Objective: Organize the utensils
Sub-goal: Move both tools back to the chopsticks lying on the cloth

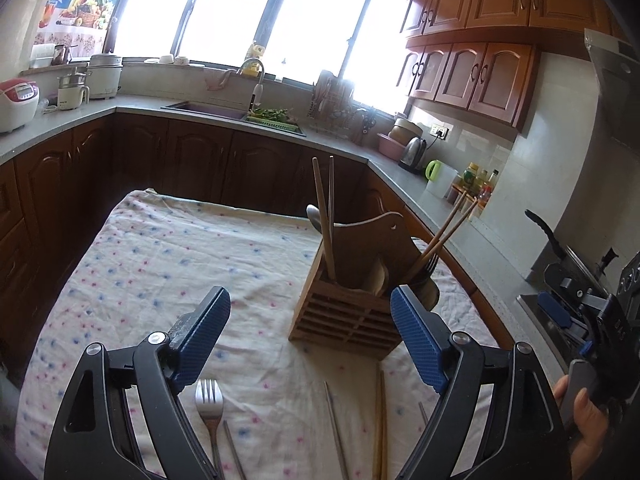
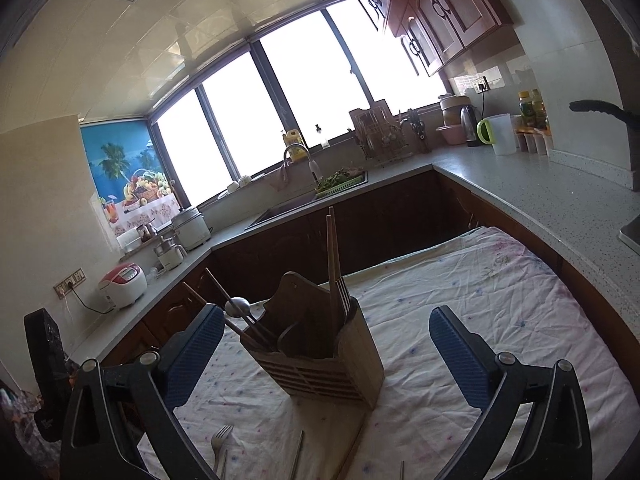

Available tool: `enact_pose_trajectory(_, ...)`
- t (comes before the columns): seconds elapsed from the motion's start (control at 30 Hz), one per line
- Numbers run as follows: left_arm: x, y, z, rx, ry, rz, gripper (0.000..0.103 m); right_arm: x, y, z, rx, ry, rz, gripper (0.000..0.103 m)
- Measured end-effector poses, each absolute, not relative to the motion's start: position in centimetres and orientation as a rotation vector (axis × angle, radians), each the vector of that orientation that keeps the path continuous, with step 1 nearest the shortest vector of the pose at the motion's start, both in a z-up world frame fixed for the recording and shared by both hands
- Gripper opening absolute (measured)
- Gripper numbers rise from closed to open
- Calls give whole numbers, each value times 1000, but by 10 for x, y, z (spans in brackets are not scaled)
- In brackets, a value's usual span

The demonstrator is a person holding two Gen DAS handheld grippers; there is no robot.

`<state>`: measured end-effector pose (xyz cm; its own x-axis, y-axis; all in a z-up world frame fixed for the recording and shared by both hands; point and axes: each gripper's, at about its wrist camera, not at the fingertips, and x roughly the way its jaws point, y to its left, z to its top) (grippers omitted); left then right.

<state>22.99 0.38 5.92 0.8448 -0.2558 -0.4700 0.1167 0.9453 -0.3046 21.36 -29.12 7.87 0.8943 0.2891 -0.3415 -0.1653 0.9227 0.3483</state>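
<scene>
**Op A:** Two views to go through, left wrist first. My left gripper [image 1: 310, 330] stood with its jaws wide apart and nothing between the blue pads [image 1: 204, 338]. It hung over the flowered tablecloth [image 1: 160, 248], short of the wooden utensil holder [image 1: 348, 312].

**Op B:** What did you see inside the holder?

**Op A:** One pair of wooden chopsticks [image 1: 323, 216] stood nearly upright in the left compartment with a spoon [image 1: 314, 214] behind them. Another pair [image 1: 448, 232] leaned out to the right, a fork's tines beside it. On the cloth near me lay a fork [image 1: 209, 402], tines away from me, a metal chopstick [image 1: 335, 428] and a wooden pair [image 1: 381, 420] running out of the bottom edge. At the far right a hand [image 1: 584, 416] held the other gripper.

**Op B:** And the right wrist?

**Op A:** My right gripper [image 2: 326, 350] was spread just as wide, pads [image 2: 460, 358] bare, gripping nothing. The holder [image 2: 320, 360] stood between the two fingers in the picture, corner towards me, though I could not tell how far beyond the tips it sat. Chopsticks [image 2: 333, 252] rose upright from its right side; the spoon [image 2: 237, 306] and more sticks leaned left. The loose fork [image 2: 221, 440] lay on the cloth [image 2: 480, 280] at the bottom edge, left of the holder.
</scene>
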Motion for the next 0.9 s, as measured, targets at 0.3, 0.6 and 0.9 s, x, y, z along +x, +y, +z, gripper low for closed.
enact_pose_trajectory(0.3,202,3,23,-287,631,-210,84,183,-308,41,350,502,204,103)
enact_pose_trajectory(0.6,189,-2,-16,-292,740,-196,84,168,-311,9,361,574,186,103)
enact_pose_trajectory(0.9,195,-10,-29,-268,797,-191,84,173,-296,-2,312,621,204,99)
